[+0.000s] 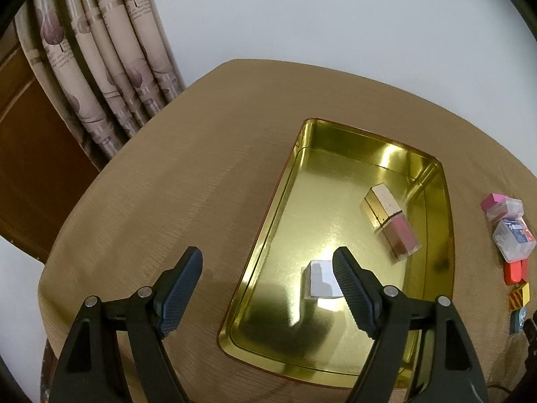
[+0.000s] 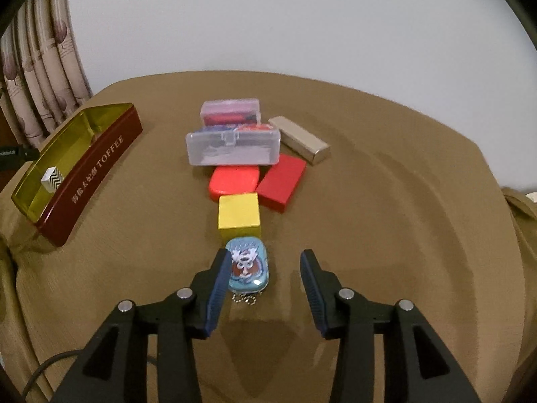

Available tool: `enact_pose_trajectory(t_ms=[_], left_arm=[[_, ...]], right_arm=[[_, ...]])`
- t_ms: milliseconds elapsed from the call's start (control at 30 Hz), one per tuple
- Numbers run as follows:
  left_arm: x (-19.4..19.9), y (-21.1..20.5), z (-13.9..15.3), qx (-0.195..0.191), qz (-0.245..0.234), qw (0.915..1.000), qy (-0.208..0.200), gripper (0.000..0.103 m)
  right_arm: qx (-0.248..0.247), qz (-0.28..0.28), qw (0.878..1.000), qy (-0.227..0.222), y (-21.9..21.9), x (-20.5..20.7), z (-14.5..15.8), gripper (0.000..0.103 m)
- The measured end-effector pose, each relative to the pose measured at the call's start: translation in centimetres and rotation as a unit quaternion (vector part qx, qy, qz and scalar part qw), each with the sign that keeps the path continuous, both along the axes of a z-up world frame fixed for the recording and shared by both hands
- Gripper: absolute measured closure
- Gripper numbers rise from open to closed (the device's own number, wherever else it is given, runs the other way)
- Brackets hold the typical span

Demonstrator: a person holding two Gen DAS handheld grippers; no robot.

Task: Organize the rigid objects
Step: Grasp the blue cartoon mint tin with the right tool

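A tan cloth covers the table (image 2: pixel 386 201) below a pale wall. The left gripper (image 1: pixel 268 285) stands wide open and empty above the near end of the gold-lined toffee tin (image 1: pixel 433 181), which holds a lip gloss (image 1: pixel 391 221) and a small white box (image 1: pixel 320 280) partly hidden by one finger. The right gripper (image 2: pixel 265 282) is open, gripping nothing; a blue keychain tin (image 2: pixel 248 265) lies between its fingers, against the left one. Beyond sits a yellow block (image 2: pixel 239 214), then red and clear boxes.
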State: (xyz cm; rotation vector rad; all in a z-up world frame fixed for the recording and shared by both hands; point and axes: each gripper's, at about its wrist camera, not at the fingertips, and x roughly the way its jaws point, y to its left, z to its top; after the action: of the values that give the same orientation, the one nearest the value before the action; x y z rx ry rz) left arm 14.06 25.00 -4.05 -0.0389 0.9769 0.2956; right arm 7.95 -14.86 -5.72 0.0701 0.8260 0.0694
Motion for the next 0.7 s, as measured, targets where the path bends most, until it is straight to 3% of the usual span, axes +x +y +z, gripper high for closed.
enact_pose_trajectory(t_ms=[600, 700], left_arm=[[-0.4, -1.8, -0.4, 0.021, -0.026, 0.9994, -0.002, 0.026], [-0.6, -2.7, -0.5, 0.031, -0.039, 0.9988, -0.004, 0.026]], right_arm=[[-0.010, 0.026, 0.999, 0.023, 1.3, 1.1, -2.2, 0.060], [-0.016, 0.029, 0.999, 0.018, 1.4, 1.2, -2.4, 0.072]])
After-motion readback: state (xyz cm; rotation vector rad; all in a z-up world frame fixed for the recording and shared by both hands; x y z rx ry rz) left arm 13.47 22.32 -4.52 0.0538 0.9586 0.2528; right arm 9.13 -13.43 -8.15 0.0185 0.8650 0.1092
